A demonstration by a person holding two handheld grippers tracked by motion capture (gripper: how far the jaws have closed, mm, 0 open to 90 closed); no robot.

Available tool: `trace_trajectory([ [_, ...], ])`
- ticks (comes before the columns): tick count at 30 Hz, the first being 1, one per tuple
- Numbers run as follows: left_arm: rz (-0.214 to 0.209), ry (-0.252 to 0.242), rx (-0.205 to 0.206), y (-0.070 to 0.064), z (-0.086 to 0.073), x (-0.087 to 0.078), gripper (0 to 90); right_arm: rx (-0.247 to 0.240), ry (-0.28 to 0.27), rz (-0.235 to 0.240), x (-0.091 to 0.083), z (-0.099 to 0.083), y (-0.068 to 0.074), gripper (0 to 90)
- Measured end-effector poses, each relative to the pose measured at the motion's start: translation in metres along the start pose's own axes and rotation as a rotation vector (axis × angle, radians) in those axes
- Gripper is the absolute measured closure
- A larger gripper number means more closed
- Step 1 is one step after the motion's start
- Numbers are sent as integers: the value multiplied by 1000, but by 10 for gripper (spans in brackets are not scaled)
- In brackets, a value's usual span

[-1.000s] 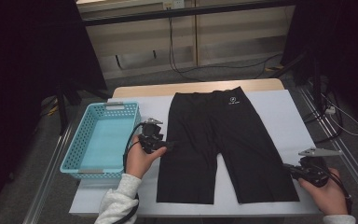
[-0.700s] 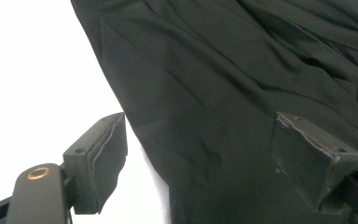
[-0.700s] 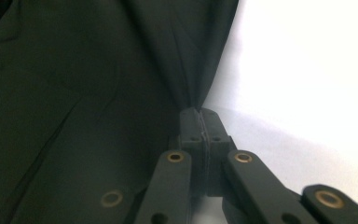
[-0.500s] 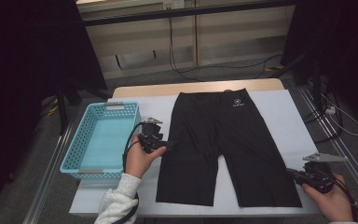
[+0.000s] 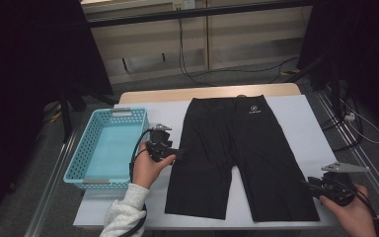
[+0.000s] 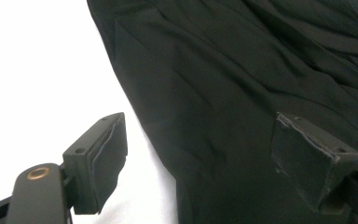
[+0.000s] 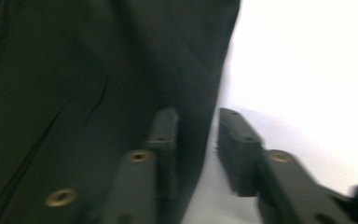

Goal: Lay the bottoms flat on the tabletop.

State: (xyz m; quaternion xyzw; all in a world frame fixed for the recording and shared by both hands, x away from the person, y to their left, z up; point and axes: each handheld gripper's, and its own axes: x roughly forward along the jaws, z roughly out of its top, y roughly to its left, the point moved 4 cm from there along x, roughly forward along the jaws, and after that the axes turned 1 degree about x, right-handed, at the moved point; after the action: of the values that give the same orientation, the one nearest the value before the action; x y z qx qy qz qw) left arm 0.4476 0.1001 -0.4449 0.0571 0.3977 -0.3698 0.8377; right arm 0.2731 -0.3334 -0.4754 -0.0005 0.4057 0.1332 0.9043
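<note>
Black shorts point(image 5: 242, 158) lie flat between two hand-held grippers. The left gripper point(image 6: 200, 163), jaws wide, straddles one leg's outer edge; the right gripper point(image 7: 196, 140), jaws narrowed, straddles the other's. Closing shallow could pinch one fabric layer, or let the hem slip.

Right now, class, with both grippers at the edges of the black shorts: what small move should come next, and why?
Probably close the left gripper on the black shorts: its jaws stand wide open astride the fabric's outer edge, so a pinch would catch it.
</note>
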Motion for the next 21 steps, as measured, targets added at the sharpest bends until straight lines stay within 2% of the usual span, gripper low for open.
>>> trace_trajectory([
  [5, 4, 0, 4, -1, 0, -2, 185, 13, -26, -12, 9, 8, -1, 553],
  [11, 7, 14, 10, -3, -4, 0, 183, 72, -74, -14, 25, 24, -12, 440],
  [15, 15, 15, 16, -3, -5, -2, 180, 77, -86, -44, 34, 35, -17, 501],
  [18, 15, 13, 20, -6, -6, -4, 179, 100, -86, -74, 47, 44, -20, 505],
  [21, 28, 13, 20, -6, -8, -4, 174, 84, -78, -85, 58, 52, -19, 534],
])
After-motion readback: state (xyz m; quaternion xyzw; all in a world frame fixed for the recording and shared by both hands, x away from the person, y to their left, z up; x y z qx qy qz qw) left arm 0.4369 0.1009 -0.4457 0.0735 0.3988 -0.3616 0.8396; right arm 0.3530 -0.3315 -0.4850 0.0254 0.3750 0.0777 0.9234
